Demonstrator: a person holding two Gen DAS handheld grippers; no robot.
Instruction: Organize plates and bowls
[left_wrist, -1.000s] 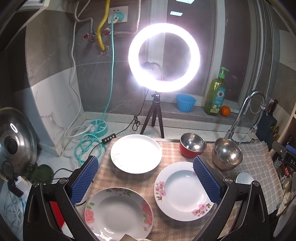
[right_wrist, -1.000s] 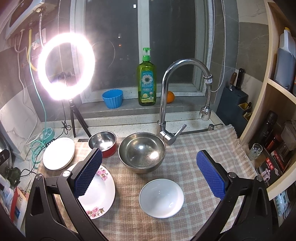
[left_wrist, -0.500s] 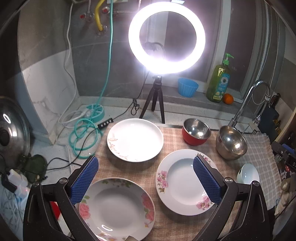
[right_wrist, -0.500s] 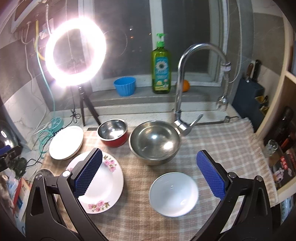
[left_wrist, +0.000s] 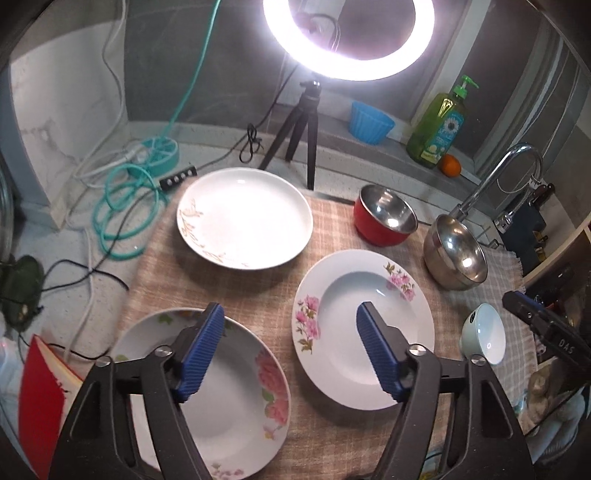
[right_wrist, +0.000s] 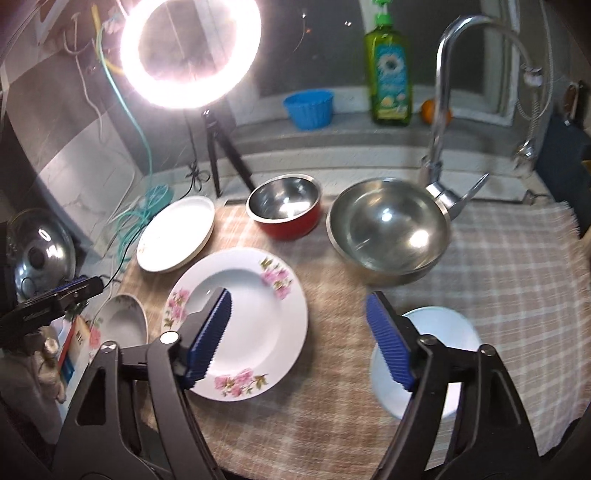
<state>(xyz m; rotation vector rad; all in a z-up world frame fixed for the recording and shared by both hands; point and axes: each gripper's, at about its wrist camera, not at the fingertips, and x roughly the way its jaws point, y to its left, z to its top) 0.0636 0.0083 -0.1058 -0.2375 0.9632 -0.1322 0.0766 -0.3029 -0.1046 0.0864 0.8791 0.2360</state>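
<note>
Here, both grippers hang above a checked cloth (left_wrist: 332, 225) that bears the plates and bowls. The left gripper (left_wrist: 290, 321) has its jaws closing, with nothing between the blue pads (left_wrist: 201, 350); beneath it lie the gap between two floral plates and the inner edges of both. The peony plate (left_wrist: 236, 398) lies nearest the camera on the left, and the pink-flower plate (left_wrist: 369, 291) lies just beside it on the right, apart from it. The plain white plate (left_wrist: 245, 218) lies farther back on the cloth, near the tripod (left_wrist: 299, 122) of the ring light (left_wrist: 349, 55). The right gripper (right_wrist: 299, 328) likewise has its jaws closing on empty space; its left pad hangs over the pink-flower plate and its right pad over the rim of the small white bowl (right_wrist: 443, 332), which stands upright on the cloth. Whether either pad touches the ware below cannot be told. The red bowl (right_wrist: 288, 218) and the large steel bowl (right_wrist: 388, 229) stand upright side by side at the back of the cloth, apart from each other, with the steel bowl in front of the base of the faucet (right_wrist: 443, 92). A green soap bottle (right_wrist: 389, 74), a blue cup (right_wrist: 308, 109) and an orange (left_wrist: 451, 164) stand on the window ledge.
</note>
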